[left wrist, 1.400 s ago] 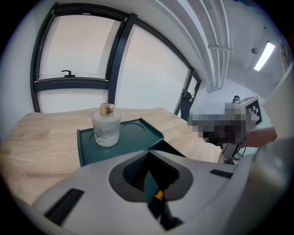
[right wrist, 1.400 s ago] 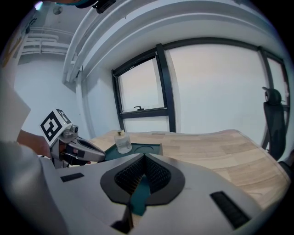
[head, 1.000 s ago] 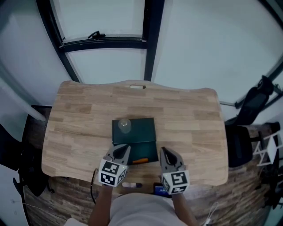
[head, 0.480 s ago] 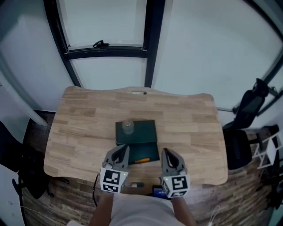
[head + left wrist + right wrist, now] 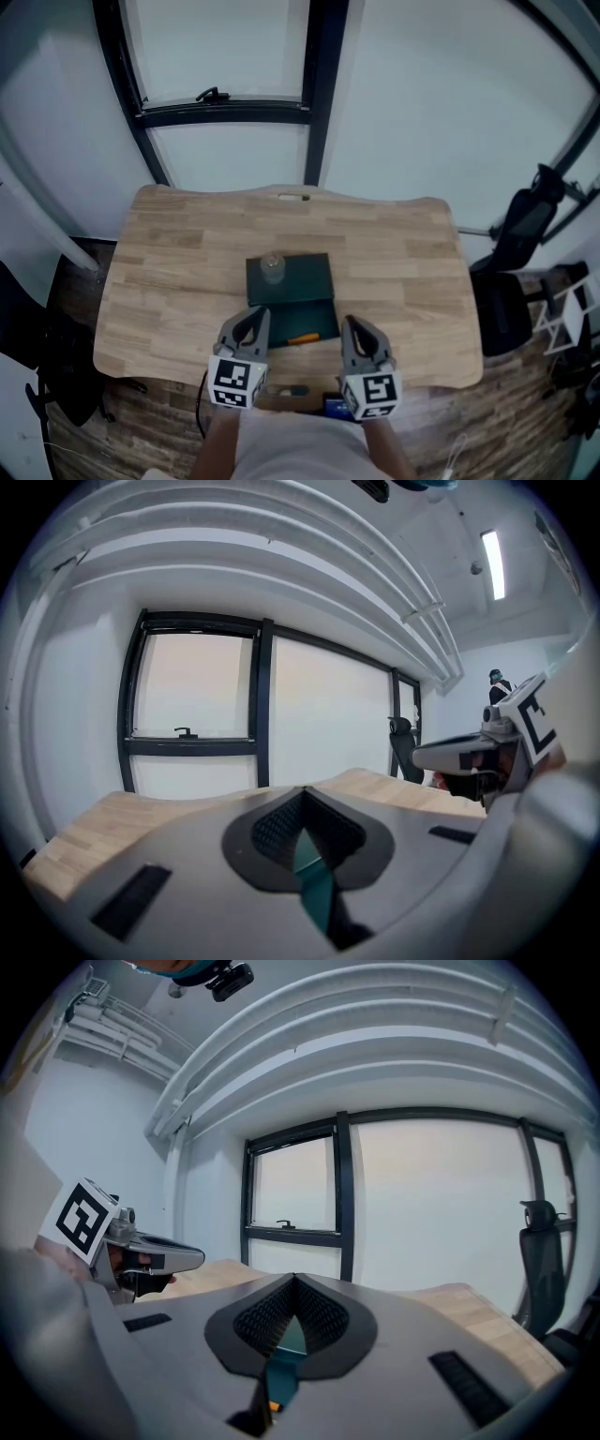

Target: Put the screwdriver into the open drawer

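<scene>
Nearest to us, the left gripper (image 5: pixel 253 322) and the right gripper (image 5: pixel 355 325) hang side by side over the table's front edge. Each has its jaws pressed together on nothing, and each one's own view shows only a thin slit of dark green below the meeting pads.

Just beyond and between them, the orange-handled screwdriver (image 5: pixel 302 338) lies inside the open dark green drawer (image 5: pixel 277 323), touched by neither gripper. We judge the placing itself done; the task asks for nothing more, and the drawer stands pulled out toward us.

Behind the drawer sits the small dark green cabinet (image 5: pixel 307 277) it belongs to, with a clear little jar (image 5: pixel 272 267) on its top. Both rest near the middle of the light wooden plank table (image 5: pixel 169 272).

Past the table's far edge rises a white wall with a black-framed window (image 5: pixel 314 103) and its handle (image 5: pixel 214 94). A black office chair (image 5: pixel 523 225) stands off to the right on the wood-patterned floor (image 5: pixel 525 422).
</scene>
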